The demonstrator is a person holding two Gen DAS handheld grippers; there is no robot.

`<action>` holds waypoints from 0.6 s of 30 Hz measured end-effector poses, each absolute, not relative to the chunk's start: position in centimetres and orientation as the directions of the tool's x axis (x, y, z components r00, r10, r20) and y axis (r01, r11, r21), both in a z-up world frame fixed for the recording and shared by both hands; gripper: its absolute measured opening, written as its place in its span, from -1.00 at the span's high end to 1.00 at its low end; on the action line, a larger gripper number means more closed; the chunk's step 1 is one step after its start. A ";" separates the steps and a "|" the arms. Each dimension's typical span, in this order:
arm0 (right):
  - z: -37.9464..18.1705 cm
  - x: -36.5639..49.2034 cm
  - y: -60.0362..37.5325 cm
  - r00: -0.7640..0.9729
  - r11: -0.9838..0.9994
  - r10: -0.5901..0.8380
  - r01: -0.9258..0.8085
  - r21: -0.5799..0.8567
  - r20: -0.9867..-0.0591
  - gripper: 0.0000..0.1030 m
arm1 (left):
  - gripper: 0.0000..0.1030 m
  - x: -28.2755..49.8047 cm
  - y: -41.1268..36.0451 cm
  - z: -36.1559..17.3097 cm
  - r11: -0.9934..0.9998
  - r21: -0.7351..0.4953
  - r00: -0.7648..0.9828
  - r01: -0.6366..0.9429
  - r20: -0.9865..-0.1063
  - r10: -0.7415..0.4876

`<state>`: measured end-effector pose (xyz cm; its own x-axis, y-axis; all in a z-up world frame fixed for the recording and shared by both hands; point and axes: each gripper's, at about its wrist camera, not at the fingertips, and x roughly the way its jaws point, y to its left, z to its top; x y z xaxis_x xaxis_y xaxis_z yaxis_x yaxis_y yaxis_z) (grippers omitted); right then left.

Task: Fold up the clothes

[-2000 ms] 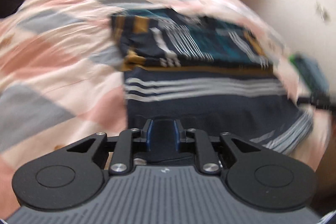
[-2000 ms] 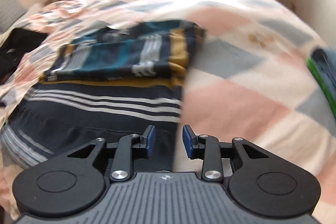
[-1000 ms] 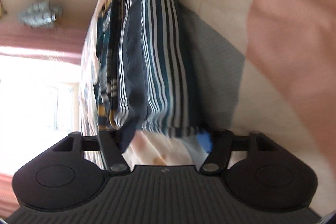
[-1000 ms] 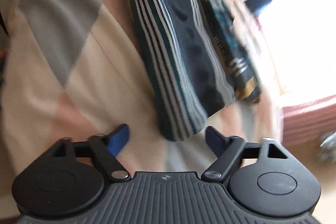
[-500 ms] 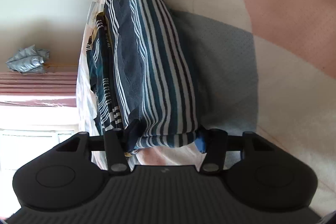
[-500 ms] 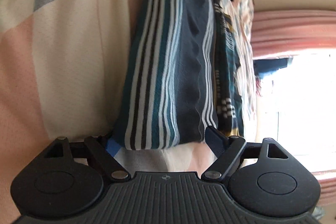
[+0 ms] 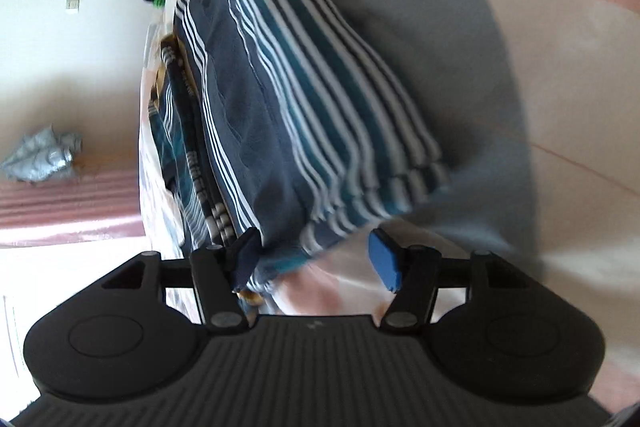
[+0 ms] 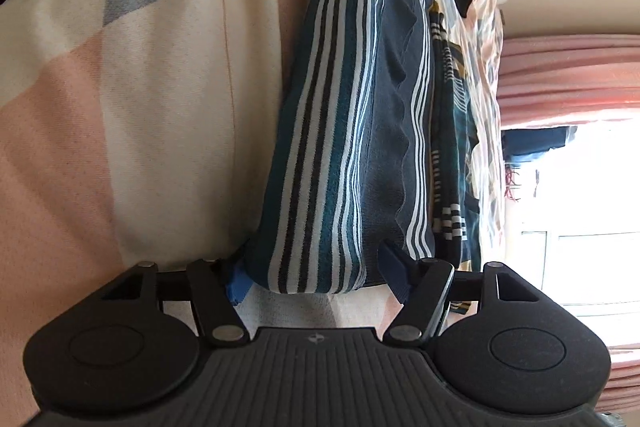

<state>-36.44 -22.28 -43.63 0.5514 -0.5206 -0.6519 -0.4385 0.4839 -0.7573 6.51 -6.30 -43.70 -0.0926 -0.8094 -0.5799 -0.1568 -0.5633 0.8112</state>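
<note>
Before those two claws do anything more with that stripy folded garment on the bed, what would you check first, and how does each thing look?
1. Striped garment end sits between right gripper jaws, which are closing: ok.
2. Right pads gripping firmly: cannot tell.
3. Left gripper jaws opening; garment touches one side only, other pad clear: not ok.
4. Fold stays tidy: ok.
5. Patterned bedspread caught in the jaws: cannot tell.
</note>
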 end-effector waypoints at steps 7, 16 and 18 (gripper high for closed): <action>-43.6 -37.2 -21.4 0.566 0.434 -0.528 -0.461 -0.774 -0.633 -0.29 | 0.32 6.8 -4.7 -45.5 -0.514 0.828 -0.152 -0.223 -0.550 -0.821; -43.8 -36.9 -23.3 0.588 0.392 -0.430 -0.562 -0.728 -0.685 0.02 | 0.60 5.4 -7.0 -43.2 -0.657 0.751 -0.113 -0.065 -0.660 -0.743; -43.1 -36.4 -23.8 0.541 0.442 -0.394 -0.597 -0.669 -0.743 0.19 | 0.62 4.6 -7.7 -41.7 -0.710 0.704 -0.089 0.014 -0.707 -0.702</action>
<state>-36.42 -23.81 -43.08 0.5406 -0.3944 -0.7431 -0.5972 0.4422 -0.6692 4.64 -7.72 -41.67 -0.0892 -0.7017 -0.7068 0.0144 -0.7105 0.7036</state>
